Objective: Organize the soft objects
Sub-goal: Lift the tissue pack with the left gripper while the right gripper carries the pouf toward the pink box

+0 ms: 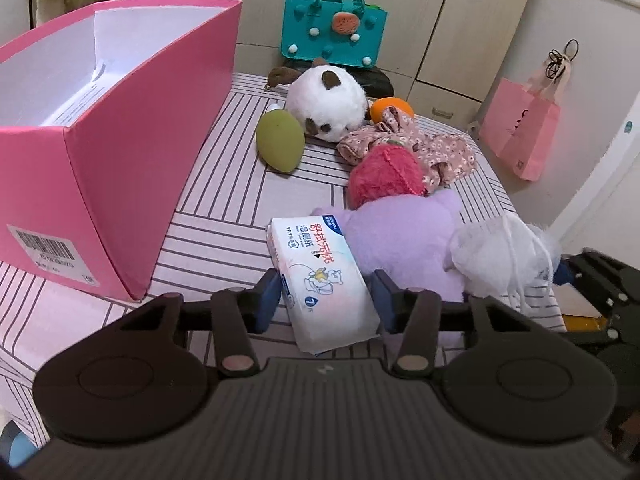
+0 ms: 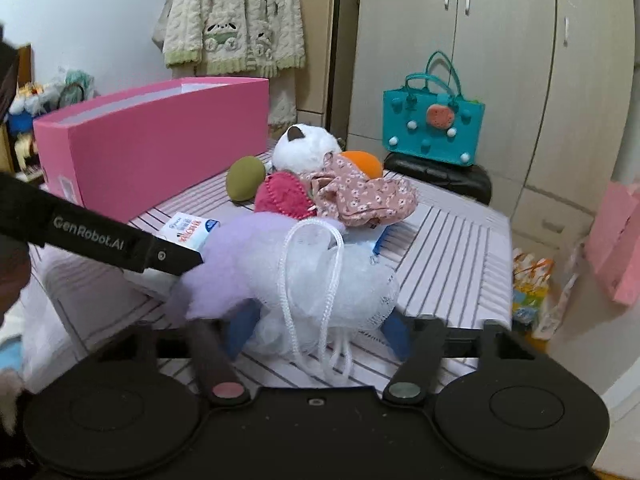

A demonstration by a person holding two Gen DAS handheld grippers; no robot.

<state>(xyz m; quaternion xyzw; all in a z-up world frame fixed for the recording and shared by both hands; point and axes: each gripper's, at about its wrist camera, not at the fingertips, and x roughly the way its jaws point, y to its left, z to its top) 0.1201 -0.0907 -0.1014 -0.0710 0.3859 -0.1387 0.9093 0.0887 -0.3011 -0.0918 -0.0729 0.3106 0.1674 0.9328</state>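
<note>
My left gripper (image 1: 326, 294) has its blue pads on both sides of a white wet-wipes pack (image 1: 320, 276) that lies on the striped table; the jaws look closed on it. My right gripper (image 2: 320, 330) straddles a white mesh bath puff (image 2: 332, 288) with a cord loop, its blue pads against the puff's sides. A lilac plush (image 1: 404, 236) lies between pack and puff. Behind are a red plush (image 1: 384, 176), floral cloth (image 1: 420, 148), panda plush (image 1: 326, 104), green plush (image 1: 280, 142) and an orange ball (image 1: 390, 107). The open pink box (image 1: 120, 160) stands at left.
A teal handbag (image 1: 334, 32) on a dark cushion stands behind the table by the wardrobe. A pink paper bag (image 1: 520, 132) hangs at right. The table's right edge (image 2: 508, 280) drops to floor clutter. A knitted cardigan (image 2: 236, 20) hangs behind the box.
</note>
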